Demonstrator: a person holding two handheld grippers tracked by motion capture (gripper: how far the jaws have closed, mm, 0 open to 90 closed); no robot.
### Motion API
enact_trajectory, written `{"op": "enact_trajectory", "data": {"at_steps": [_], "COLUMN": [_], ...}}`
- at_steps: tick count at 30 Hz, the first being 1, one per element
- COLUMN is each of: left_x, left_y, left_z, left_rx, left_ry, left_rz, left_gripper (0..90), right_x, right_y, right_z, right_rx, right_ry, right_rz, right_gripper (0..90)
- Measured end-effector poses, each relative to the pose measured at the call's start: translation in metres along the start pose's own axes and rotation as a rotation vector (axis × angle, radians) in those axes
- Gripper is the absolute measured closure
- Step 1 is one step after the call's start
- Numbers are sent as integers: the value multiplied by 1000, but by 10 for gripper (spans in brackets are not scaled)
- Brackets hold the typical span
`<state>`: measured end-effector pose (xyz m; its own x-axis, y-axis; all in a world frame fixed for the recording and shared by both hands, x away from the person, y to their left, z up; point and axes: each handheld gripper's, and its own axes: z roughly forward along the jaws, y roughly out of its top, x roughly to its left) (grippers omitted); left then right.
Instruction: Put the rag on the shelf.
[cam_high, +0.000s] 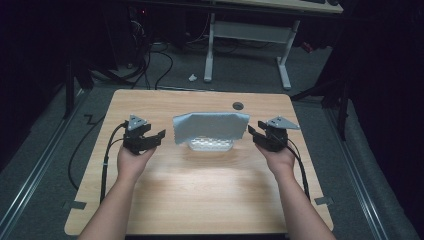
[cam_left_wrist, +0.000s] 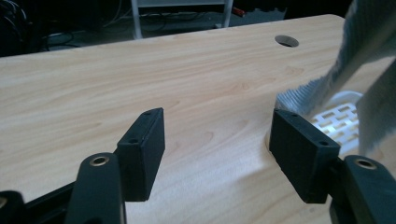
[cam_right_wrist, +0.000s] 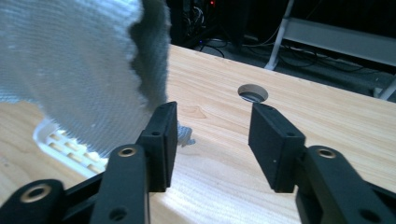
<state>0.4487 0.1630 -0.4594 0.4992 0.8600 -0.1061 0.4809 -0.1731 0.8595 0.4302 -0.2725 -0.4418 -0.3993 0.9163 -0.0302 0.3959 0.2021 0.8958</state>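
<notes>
A grey-blue cloth (cam_high: 210, 126) is draped over a low white slotted basket (cam_high: 211, 144) at the table's middle. My left gripper (cam_high: 156, 136) is open just left of the cloth, nothing between its jaws. The right gripper (cam_high: 254, 133) is open at the cloth's right edge, also holding nothing. In the left gripper view the gripper (cam_left_wrist: 217, 135) faces bare wood, with the cloth (cam_left_wrist: 355, 60) and basket (cam_left_wrist: 338, 119) at the right. The right gripper view has the gripper (cam_right_wrist: 212, 140) beside the hanging cloth (cam_right_wrist: 79, 70), with the basket (cam_right_wrist: 65, 144) under it.
The wooden table (cam_high: 200, 185) has a round cable hole (cam_high: 238, 106) near its far edge. Cables trail from each gripper off the table's sides. Behind the table stand a white desk frame (cam_high: 250, 35) and floor cables.
</notes>
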Motion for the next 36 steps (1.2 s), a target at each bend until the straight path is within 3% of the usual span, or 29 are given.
{"op": "enact_trajectory", "data": {"at_steps": [4, 6, 11, 17, 24, 29, 30, 32, 33, 34, 36], "left_x": [0, -2, -12, -35, -79, -110, -116, -123, -124, -125, -123], "left_y": [-9, -12, -23, -47, -91, -117, -119, -120, -120, -120, -121], "left_z": [-14, -21, -42, -61, -64, -62, -61, -59, -58, -55, -50], "left_rx": [-3, -10, -27, -13, 68, 122, 141, 153, 157, 161, 181], "left_ry": [-15, -23, -52, -112, -179, -265, -276, -269, -270, -273, -276], "left_rz": [-4, -1, 17, 30, 104, 96, 118, 165, 177, 180, 168], "left_gripper": [337, 332, 298, 294, 295, 295, 292, 288, 287, 284, 280], "right_x": [7, 12, 27, 46, 70, 87, 90, 95, 95, 94, 91], "right_y": [-4, -6, -18, -39, -68, -89, -97, -119, -119, -119, -121], "right_z": [-16, -25, -46, -68, -82, -84, -84, -87, -88, -90, -92], "right_rx": [-44, -29, -59, -47, 21, 69, 75, 101, 127, 126, 112], "right_ry": [2, 6, 17, 68, 99, 93, 93, 82, 113, 117, 71], "right_rz": [-22, -53, -117, -90, -79, -52, -50, -25, -9, -31, -72], "right_gripper": [478, 429, 365, 331, 302, 291, 276, 299, 258, 266, 281]}}
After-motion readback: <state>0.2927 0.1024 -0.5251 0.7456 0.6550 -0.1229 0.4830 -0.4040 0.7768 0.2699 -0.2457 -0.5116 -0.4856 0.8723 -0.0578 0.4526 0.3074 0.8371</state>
